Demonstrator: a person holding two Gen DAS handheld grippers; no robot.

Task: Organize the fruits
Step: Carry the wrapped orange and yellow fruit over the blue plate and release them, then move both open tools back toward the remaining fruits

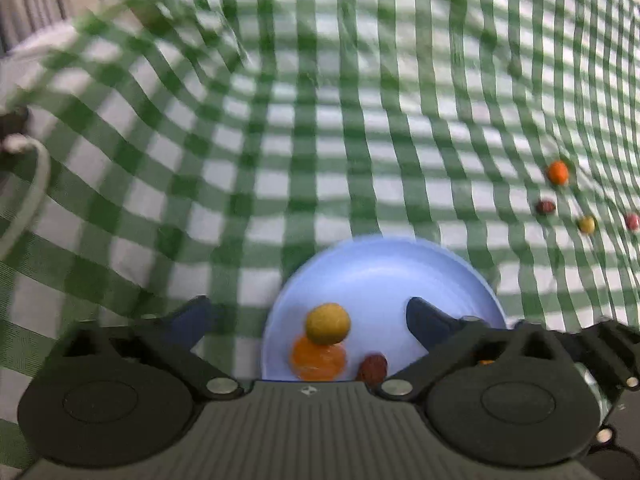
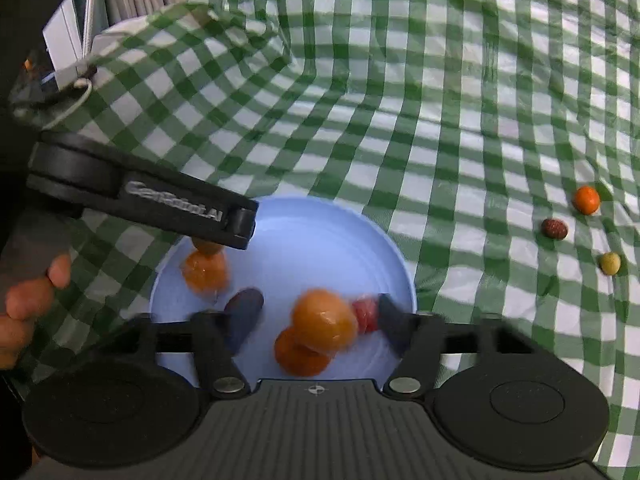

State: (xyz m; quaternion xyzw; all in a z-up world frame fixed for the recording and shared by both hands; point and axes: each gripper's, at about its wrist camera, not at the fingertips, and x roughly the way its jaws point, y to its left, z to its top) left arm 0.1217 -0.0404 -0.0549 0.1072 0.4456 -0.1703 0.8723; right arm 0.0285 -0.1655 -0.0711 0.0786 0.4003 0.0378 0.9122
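Both tools gape wide, left tool [image 1: 308, 320] and right tool [image 2: 314, 318], over one blue plate [image 2: 320, 224]; three loose fruits sit apart: orange [image 2: 586, 200], dark red [image 2: 555, 229], yellow [image 2: 610, 263].

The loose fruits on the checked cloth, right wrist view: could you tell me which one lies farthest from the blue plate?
The small yellow-green fruit, at the right edge; the orange fruit and dark red fruit lie closer to the blue plate.

We look steeply down from both wrists, close over the blue plate [image 1: 400, 264] [image 2: 320, 232], which both views share.
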